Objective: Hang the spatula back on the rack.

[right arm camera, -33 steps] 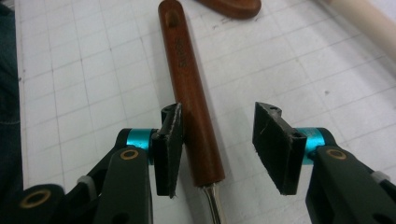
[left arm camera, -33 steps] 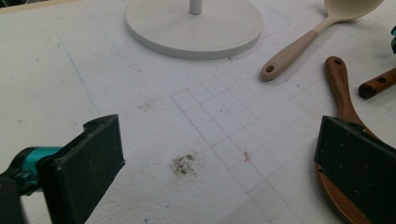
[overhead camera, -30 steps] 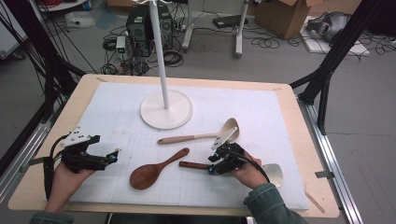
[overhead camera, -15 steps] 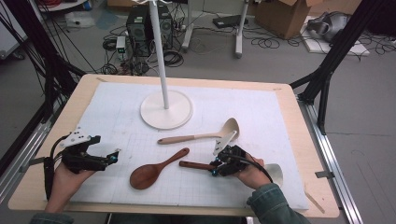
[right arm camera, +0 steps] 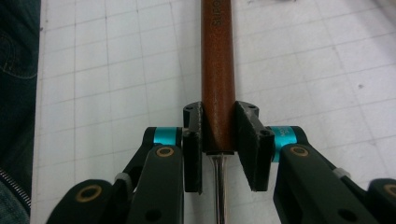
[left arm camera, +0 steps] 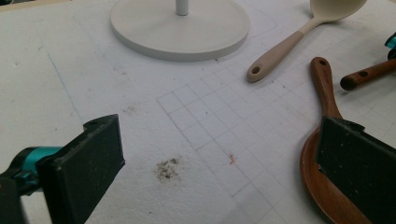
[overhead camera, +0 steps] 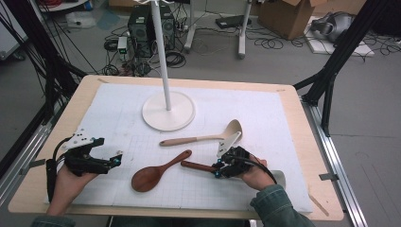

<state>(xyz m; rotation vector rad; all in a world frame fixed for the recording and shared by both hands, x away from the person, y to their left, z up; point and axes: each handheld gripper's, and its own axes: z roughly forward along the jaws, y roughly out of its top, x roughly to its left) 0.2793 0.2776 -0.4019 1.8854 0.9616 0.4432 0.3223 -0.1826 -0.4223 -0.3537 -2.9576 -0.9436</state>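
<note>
Grasp: right gripper (right arm camera: 219, 140) has just been closing, clamped on dark wooden-handled metal utensil (right arm camera: 217, 70).
Lift: pending.
Left gripper (left arm camera: 210, 177): wide, empty.

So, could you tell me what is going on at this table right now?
A person holds a tool in each hand over a white mat. The right tool has just been closing its jaws around the brown handle of a utensil lying on the mat, and the pads now press on it. The left tool is open and holds nothing, hanging beside a dark wooden spoon. A pale ladle lies further back, near a white stand.
</note>
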